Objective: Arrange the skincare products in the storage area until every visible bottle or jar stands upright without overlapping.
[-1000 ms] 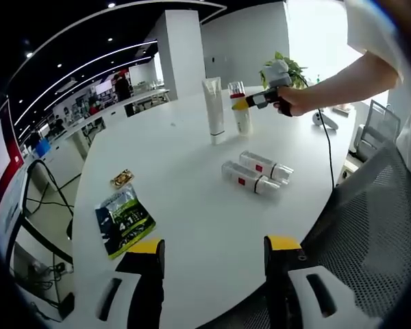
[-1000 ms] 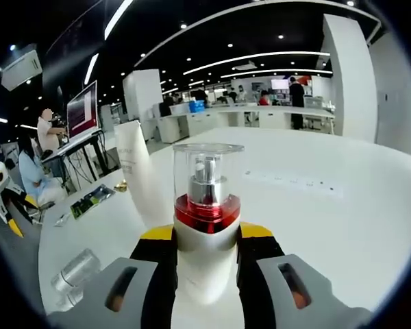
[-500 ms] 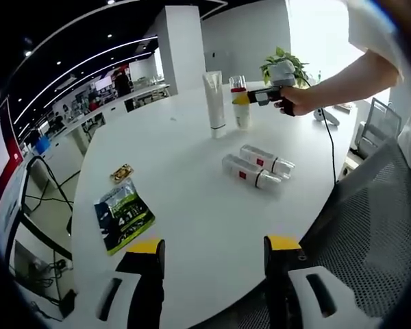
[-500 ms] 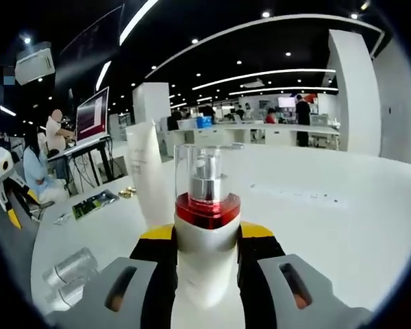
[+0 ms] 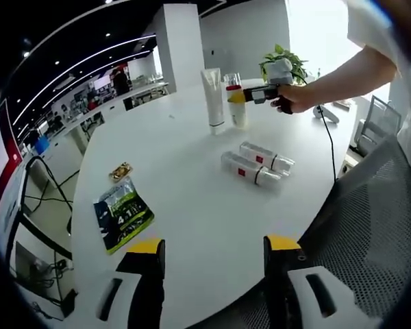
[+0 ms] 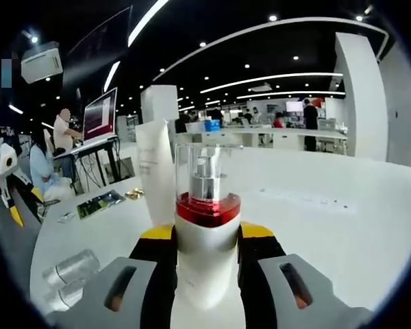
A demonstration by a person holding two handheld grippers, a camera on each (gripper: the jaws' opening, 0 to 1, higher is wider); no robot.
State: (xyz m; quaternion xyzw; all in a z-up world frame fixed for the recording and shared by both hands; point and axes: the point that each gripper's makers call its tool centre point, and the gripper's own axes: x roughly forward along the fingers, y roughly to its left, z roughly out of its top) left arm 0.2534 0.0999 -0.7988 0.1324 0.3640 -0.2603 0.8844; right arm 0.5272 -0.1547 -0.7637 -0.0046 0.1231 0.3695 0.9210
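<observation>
My right gripper [image 6: 207, 234] is shut on a white pump bottle [image 6: 207, 171] with a red band and a clear cap, and holds it upright. In the left gripper view this bottle [image 5: 234, 103] stands at the far side of the round white table [image 5: 185, 144], close beside an upright white tube [image 5: 212, 96], with the right gripper [image 5: 250, 94] and a person's hand behind it. Two clear-capped bottles [image 5: 250, 170] [image 5: 266, 155] lie on their sides mid-table. My left gripper [image 5: 214, 245] is open over the near table edge, holding nothing. The tube [image 6: 156, 171] rises just left of the held bottle.
A green packet [image 5: 123, 216] and a small gold packet [image 5: 121, 171] lie on the table's left side. A mesh chair [image 5: 370, 226] sits at the right edge. A potted plant [image 5: 284, 58] stands behind the hand. The lying bottles [image 6: 72, 269] are at the lower left in the right gripper view.
The right gripper has carried the pump bottle a little nearer to the white tube. The left gripper stays open and still; the lying bottles have not moved.
</observation>
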